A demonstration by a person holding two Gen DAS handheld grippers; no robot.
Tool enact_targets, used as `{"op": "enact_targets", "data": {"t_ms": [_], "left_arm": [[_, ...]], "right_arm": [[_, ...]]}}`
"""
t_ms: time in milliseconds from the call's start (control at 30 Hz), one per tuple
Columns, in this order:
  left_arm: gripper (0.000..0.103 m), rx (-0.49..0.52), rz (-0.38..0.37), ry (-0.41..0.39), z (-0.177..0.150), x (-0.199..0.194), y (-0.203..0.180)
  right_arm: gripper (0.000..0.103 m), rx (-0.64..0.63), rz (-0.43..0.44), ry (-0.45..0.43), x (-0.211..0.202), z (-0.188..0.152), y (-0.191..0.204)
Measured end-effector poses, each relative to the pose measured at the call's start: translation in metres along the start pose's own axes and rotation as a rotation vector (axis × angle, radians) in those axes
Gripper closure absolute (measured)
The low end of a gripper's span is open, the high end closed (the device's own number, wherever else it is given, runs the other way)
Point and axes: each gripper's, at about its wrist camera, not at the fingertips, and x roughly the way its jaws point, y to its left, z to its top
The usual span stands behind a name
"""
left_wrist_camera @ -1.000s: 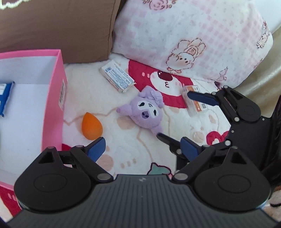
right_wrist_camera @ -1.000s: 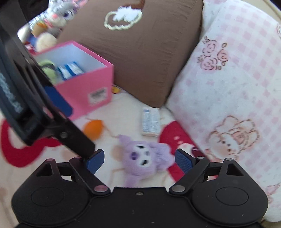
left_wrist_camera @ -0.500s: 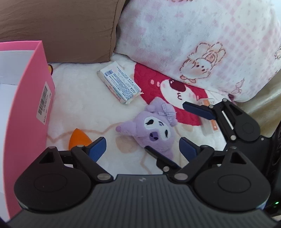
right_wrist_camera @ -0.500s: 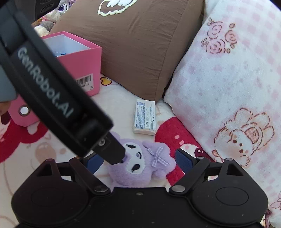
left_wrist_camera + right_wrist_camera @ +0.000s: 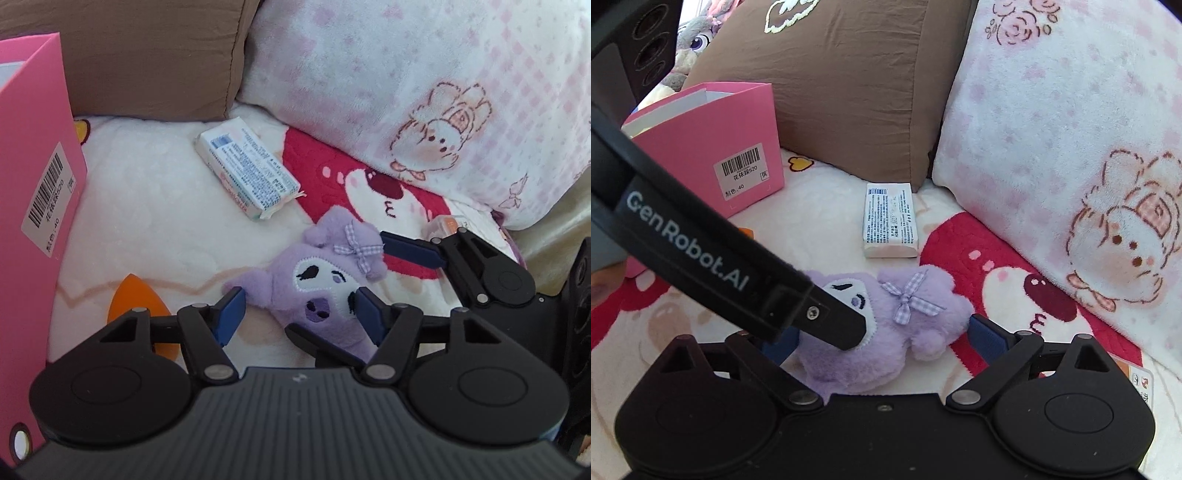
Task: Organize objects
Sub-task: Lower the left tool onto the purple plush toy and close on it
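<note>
A: Quick status? Task's organizing objs, presumably into the pink box (image 5: 713,155).

B: Early-to-mid, I'd say. From the right wrist cam I can't see what's inside the box, only its rim and a white inner wall. Plenty still loose on the blanket (image 5: 147,206).

A: What's loose?

B: Purple plush toy (image 5: 317,291) in the middle, white tissue pack (image 5: 247,173) just beyond it near the brown pillow (image 5: 147,59), orange sponge (image 5: 136,302) beside the box wall, and a small orange-and-clear packet (image 5: 439,225) past the right gripper, partly hidden. So four items left, as far as pics show.

A: Grippers?

B: Both on the plush. Left gripper (image 5: 295,314) has just been closing, its blue pads either side of the toy's face. The right-hand pad looks like it touches the fur, the left one sits at the tip of the ear. Not a firm squeeze yet, so I'd call it open w/ the toy between. Right gripper (image 5: 882,339) has just been opening wider, jaws spread about as far as they go, straddling the same plush from the other side. Not pinching.

A: Both on one toy, problem?

B: Prob. One left finger lies across the toy's face in the right cam, so they're crowding each other. I'd guess left takes it and right backs off or goes for the tissue pack.

A: Plush off the blanket yet?

B: No, lying flat, face up.
</note>
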Motion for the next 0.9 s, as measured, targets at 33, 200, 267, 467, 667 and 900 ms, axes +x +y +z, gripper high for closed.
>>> {"op": "enact_targets", "data": {"t_ms": [33, 200, 267, 467, 667, 900], "left_arm": [[0.042, -0.008, -0.015, -0.023, -0.001, -0.002, 0.001], [0.048, -0.045, -0.043, -0.051, 0.000, -0.006, 0.007], [0.054, -0.051, -0.037, -0.058, 0.001, -0.006, 0.008], [0.055, -0.063, -0.023, -0.064, 0.000, -0.002, 0.008], [0.056, -0.064, -0.041, -0.074, -0.003, -0.002, 0.006], [0.056, -0.003, -0.017, -0.069, -0.007, -0.005, 0.000]], "right_arm": [[0.004, -0.001, -0.001, -0.003, 0.000, 0.000, 0.000], [0.003, 0.009, -0.007, 0.002, 0.008, 0.001, -0.007], [0.003, 0.050, -0.007, 0.012, 0.019, 0.000, -0.012], [0.003, 0.097, -0.025, 0.010, 0.019, -0.003, -0.009], [0.003, 0.076, -0.023, 0.035, 0.006, -0.003, -0.003], [0.003, 0.092, -0.002, 0.089, -0.010, 0.008, 0.003]]}}
